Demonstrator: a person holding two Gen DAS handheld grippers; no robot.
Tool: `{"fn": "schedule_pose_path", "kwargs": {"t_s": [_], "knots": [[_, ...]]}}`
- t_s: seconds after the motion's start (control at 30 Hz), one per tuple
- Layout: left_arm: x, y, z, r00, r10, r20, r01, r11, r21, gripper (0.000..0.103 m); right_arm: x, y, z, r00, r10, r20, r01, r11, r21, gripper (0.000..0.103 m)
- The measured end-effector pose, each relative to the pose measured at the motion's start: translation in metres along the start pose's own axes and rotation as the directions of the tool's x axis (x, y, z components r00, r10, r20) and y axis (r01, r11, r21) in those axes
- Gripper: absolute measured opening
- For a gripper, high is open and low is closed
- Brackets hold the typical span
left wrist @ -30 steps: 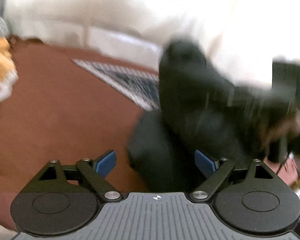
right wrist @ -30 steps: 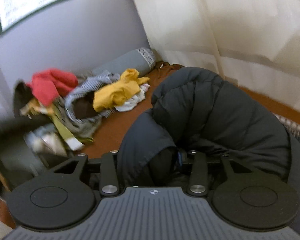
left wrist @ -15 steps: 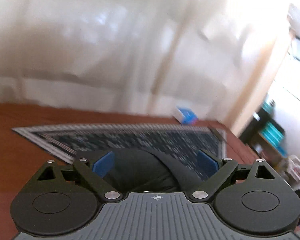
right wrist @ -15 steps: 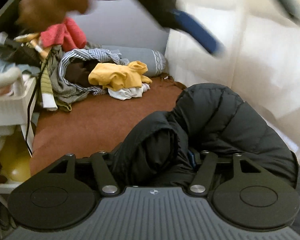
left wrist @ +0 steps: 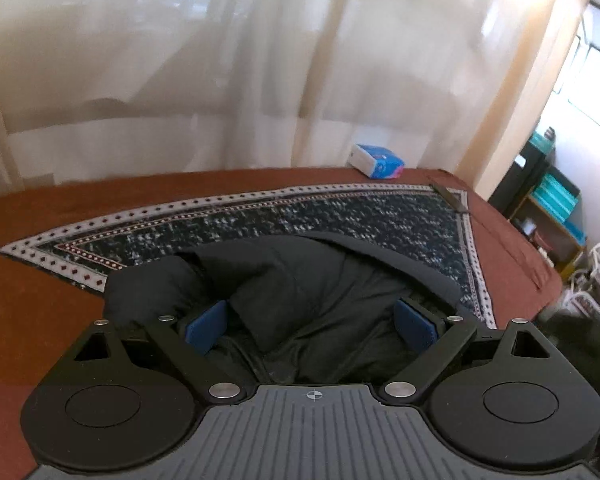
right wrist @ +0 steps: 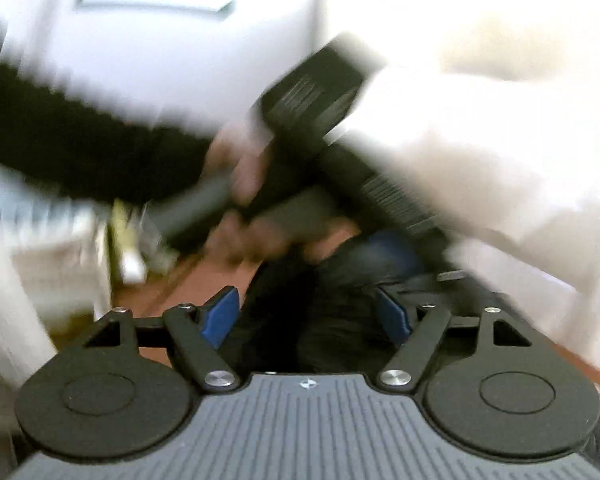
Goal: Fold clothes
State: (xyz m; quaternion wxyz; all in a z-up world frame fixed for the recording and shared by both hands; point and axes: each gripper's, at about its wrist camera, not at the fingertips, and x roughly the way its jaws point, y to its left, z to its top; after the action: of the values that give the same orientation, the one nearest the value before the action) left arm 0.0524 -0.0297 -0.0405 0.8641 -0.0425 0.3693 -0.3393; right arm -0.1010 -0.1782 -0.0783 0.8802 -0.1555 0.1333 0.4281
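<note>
My left gripper [left wrist: 310, 322] has its blue fingers [left wrist: 204, 326] spread wide apart. Between them lies the black puffy jacket [left wrist: 300, 280]. It looks soft and lumpy, with thick folds and a rolled bump on its left side. It sits bunched up on a dark patterned rug [left wrist: 340, 212] with a white dotted edge, and the rug lies on a brown cover [left wrist: 40, 248]. A blue box [left wrist: 376, 161] rests far back by the white curtain [left wrist: 180, 60].

My right gripper [right wrist: 306, 316] is spread wide too, with dark jacket cloth between its fingers. That view is very blurry. A hand [right wrist: 252, 208] holding the other tool fills it.
</note>
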Motion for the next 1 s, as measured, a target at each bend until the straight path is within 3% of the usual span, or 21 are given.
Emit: {"fn": "schedule_pose_path", "kwargs": {"t_s": [0.2,0.33,0.43,0.57,1.0], "knots": [[-0.003,0.009,0.007,1.000,-0.006,0.012,0.006,1.000,-0.021,0.096,0.012,-0.009,-0.009,0.978,-0.205,-0.034,0.207,0.975,0.076,0.085],[-0.001,0.016,0.003,1.000,0.011,-0.010,-0.011,1.000,0.000,0.096,0.020,-0.015,-0.014,0.940,-0.335,-0.065,0.341,0.932,0.122,0.085],[0.006,0.024,-0.005,0.999,0.022,-0.048,-0.022,1.000,0.014,0.097,0.026,-0.018,-0.020,0.904,-0.419,-0.089,0.428,0.892,0.145,0.093],[0.018,0.030,-0.026,0.998,0.006,-0.063,-0.006,1.000,-0.001,0.097,0.038,-0.003,-0.053,0.915,-0.397,-0.074,0.402,0.914,0.060,0.094],[0.049,0.045,-0.054,0.996,-0.028,-0.082,0.025,0.999,-0.039,0.099,0.051,-0.016,-0.085,0.933,-0.351,-0.075,0.356,0.931,0.083,0.094]]}}
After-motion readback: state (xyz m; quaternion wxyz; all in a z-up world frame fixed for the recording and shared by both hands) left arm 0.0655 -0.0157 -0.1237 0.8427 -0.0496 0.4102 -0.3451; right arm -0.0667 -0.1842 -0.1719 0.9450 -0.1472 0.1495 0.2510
